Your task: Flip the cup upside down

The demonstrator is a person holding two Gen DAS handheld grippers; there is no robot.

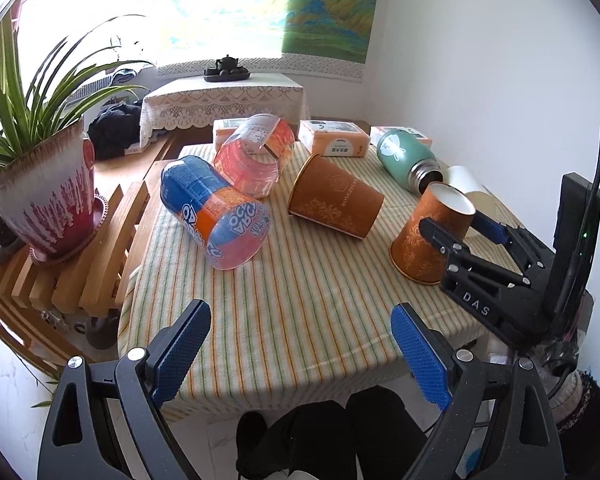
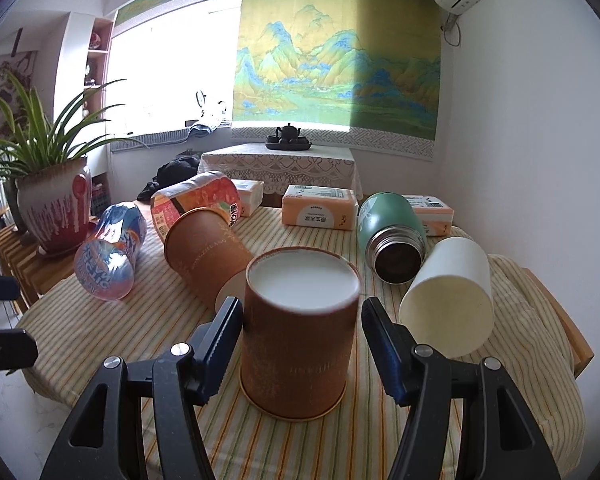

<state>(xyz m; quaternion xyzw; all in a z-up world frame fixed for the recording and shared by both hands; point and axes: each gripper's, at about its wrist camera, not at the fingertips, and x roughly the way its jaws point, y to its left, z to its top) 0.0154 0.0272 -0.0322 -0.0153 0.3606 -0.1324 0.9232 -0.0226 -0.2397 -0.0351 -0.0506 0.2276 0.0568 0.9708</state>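
A brown paper cup (image 2: 298, 344) stands upside down on the striped tablecloth, its white base facing up. My right gripper (image 2: 300, 332) is open, with one finger on each side of the cup and small gaps between. In the left wrist view the same cup (image 1: 428, 236) stands at the right with the right gripper (image 1: 460, 228) around it. My left gripper (image 1: 300, 352) is open and empty above the table's near edge. A second brown cup (image 1: 334, 196) lies on its side at the table's middle.
A white cup (image 2: 450, 296) and a green flask (image 2: 388, 228) lie on their sides at the right. Two wrapped noodle tubs (image 1: 216, 212) (image 1: 254, 154) lie at the left. Tissue packs (image 1: 332, 138) line the far edge. A potted plant (image 1: 46, 192) stands on a wooden rack at the left.
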